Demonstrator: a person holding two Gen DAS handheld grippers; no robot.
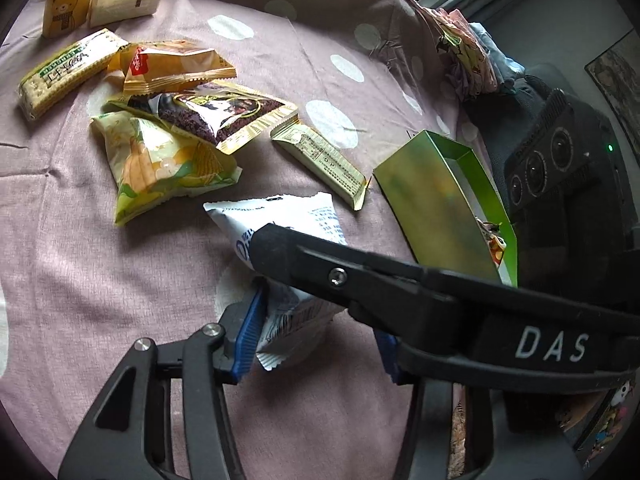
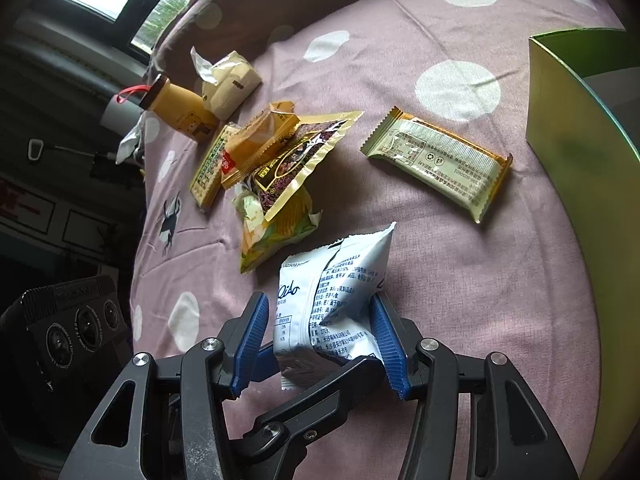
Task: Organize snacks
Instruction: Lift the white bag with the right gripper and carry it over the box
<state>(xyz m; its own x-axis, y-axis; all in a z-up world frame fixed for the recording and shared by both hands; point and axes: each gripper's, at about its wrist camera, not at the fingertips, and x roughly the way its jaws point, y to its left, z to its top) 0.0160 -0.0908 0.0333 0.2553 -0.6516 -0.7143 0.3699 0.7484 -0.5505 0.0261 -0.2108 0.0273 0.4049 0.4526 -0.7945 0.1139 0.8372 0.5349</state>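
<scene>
Where jaws meet: white packet (image 2: 332,308)

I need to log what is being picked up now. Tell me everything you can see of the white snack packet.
The white snack packet is a puffy, glossy pouch with blue lettering, small printed text and zigzag sealed ends. It lies lengthwise on the pink dotted cloth, apart from the pile of other snacks. The right gripper has blue ribbed pads at both its sides; the left gripper closes on its near end, which looks creased.
</scene>
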